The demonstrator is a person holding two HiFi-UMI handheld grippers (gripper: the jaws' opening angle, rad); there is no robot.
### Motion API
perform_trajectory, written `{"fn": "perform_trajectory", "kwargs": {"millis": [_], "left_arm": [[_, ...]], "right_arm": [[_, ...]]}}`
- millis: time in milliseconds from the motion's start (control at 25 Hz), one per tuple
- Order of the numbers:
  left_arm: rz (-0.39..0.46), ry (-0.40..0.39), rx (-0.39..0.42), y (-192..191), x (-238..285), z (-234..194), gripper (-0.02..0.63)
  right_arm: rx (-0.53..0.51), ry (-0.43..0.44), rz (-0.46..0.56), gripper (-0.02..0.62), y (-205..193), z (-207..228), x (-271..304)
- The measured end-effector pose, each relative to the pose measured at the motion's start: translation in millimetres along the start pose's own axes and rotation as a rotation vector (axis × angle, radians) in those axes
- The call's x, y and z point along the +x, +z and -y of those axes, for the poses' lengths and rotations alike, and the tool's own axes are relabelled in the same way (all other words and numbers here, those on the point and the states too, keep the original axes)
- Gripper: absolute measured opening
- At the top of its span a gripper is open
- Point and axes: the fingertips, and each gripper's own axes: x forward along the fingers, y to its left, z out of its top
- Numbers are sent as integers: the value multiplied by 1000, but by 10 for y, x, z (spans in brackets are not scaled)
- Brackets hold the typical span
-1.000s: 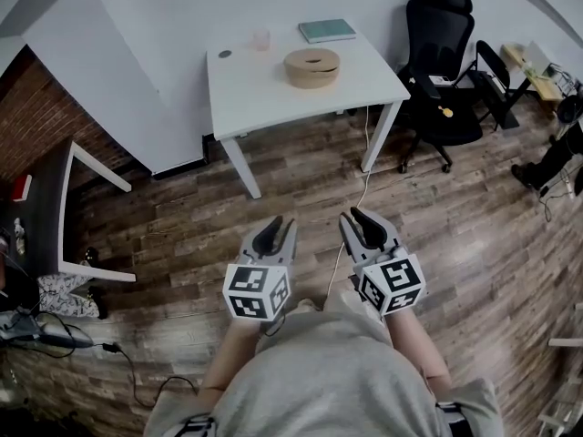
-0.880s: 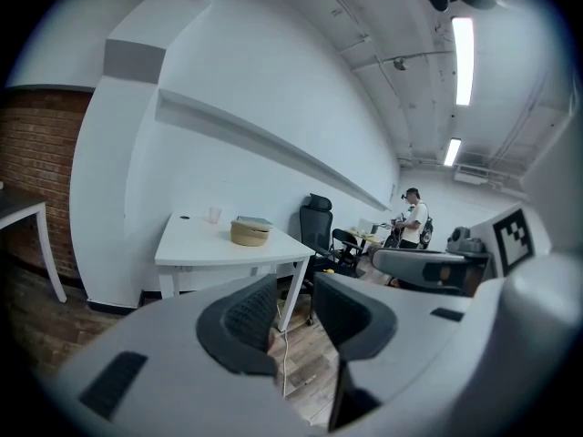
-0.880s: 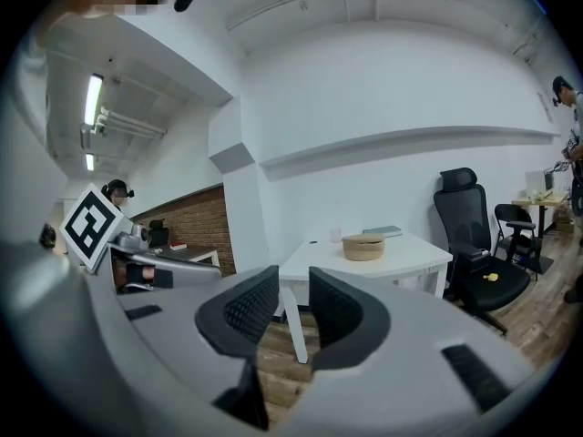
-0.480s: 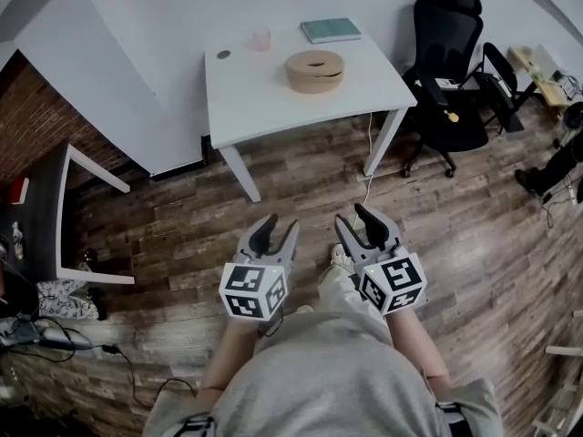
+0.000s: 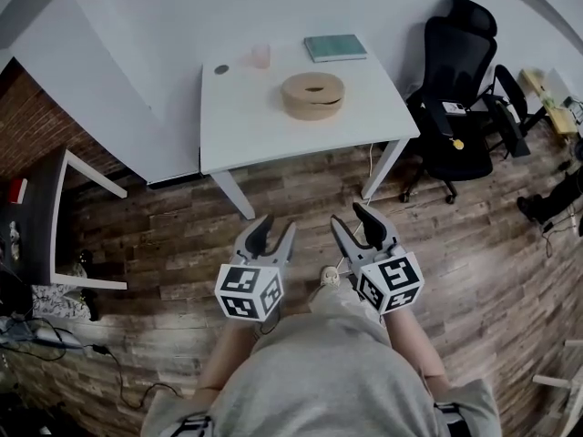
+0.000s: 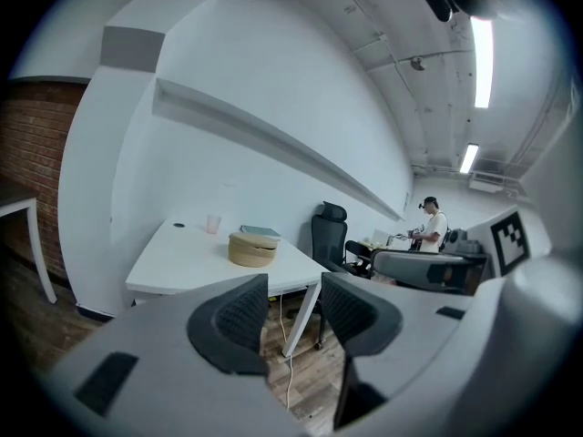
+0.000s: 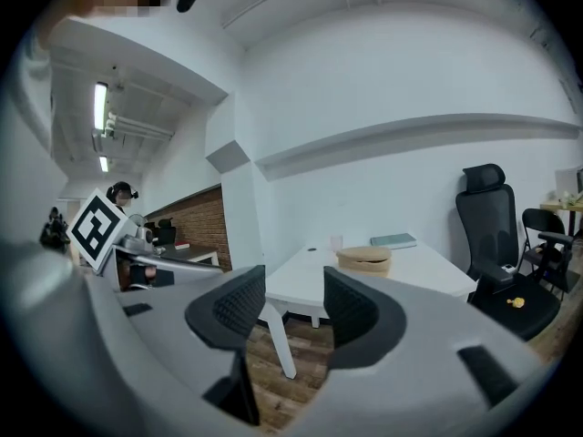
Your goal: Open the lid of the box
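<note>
A round tan box (image 5: 312,95) with its lid on sits on the white table (image 5: 246,116). It also shows far off in the left gripper view as the box (image 6: 252,248) and in the right gripper view as the box (image 7: 363,259). My left gripper (image 5: 271,233) and right gripper (image 5: 356,223) hover side by side over the wooden floor, well short of the table's front edge. Both point toward the table. The jaws of both have just been opening, and both stand open with nothing between them.
On the table's far side lie a green book (image 5: 335,46), a small pink cup (image 5: 261,56) and a dark round disc (image 5: 221,69). A black office chair (image 5: 460,62) stands right of the table. A dark desk (image 5: 46,217) is at left. A cable (image 5: 367,176) trails on the floor.
Both grippers have moved forward toward the table, which now sits lower and nearer in the head view. Both pairs of jaws stand wider apart than before.
</note>
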Motion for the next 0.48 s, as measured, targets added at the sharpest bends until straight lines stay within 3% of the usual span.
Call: {"fn": "perform_trajectory", "kwargs": {"millis": [480], "left_arm": [[33,77,-34,320,905,17,175]], "right_arm": [[-25,94,-5,204,263,850,545]]}}
